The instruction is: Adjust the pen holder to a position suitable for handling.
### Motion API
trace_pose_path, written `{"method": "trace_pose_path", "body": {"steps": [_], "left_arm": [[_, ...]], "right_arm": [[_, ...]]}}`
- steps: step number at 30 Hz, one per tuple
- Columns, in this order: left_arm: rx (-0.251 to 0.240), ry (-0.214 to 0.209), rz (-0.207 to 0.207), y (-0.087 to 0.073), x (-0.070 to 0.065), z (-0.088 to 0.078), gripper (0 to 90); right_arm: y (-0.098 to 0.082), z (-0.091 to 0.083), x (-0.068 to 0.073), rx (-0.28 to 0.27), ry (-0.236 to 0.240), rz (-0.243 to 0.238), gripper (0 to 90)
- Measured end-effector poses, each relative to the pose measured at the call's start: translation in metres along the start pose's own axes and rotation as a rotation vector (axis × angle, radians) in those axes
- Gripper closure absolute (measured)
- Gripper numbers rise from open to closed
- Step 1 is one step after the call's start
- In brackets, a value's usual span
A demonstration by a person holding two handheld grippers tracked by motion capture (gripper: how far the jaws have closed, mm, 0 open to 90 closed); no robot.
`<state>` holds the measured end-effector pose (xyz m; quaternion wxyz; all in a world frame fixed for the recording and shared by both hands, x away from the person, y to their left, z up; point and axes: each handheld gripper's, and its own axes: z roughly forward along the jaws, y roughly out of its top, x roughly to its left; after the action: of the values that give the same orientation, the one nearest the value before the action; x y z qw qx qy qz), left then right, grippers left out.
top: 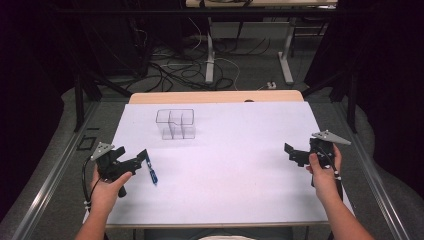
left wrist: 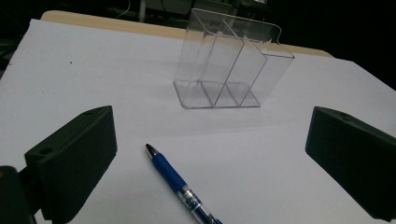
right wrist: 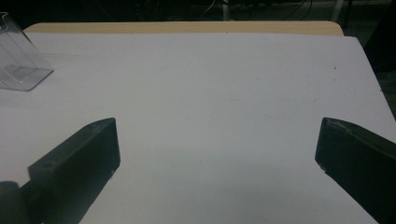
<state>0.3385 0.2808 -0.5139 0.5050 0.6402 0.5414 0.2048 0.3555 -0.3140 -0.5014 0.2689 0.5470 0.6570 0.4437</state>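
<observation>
While my left gripper point(left wrist: 210, 154) gaped wide and empty, a blue pen point(left wrist: 180, 186) lay between its jaws. My right gripper point(right wrist: 217, 158) stood equally open, holding nothing.

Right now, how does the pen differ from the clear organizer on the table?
The pen is blue and opaque; the organizer is see-through. The pen lies flat, while the organizer stands upright with dividers inside. The pen sits between the open jaws of the left gripper; the organizer is farther back, untouched. Both rest on the white table.
</observation>
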Motion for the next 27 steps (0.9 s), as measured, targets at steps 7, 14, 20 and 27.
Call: {"method": "trace_pose_path", "body": {"steps": [7, 14, 20, 27], "left_arm": [[0.0, -0.001, -0.034, 0.003, 0.0, -0.003, 5.9], [0.008, -0.004, -0.064, 0.005, -0.003, -0.004, 16.4], [0.029, -0.005, -0.084, 0.011, -0.006, -0.002, 21.4], [0.007, 0.007, -0.081, 0.024, -0.009, -0.002, 27.7]], "right_arm": [[-0.002, 0.0, 0.001, 0.012, 0.001, 0.003, 0.0], [-0.004, 0.0, 0.005, 0.021, -0.005, 0.005, 0.0], [-0.004, 0.002, 0.007, 0.034, 0.006, -0.004, 0.0], [-0.006, 0.005, 0.008, 0.042, 0.013, 0.002, 0.0]]}}
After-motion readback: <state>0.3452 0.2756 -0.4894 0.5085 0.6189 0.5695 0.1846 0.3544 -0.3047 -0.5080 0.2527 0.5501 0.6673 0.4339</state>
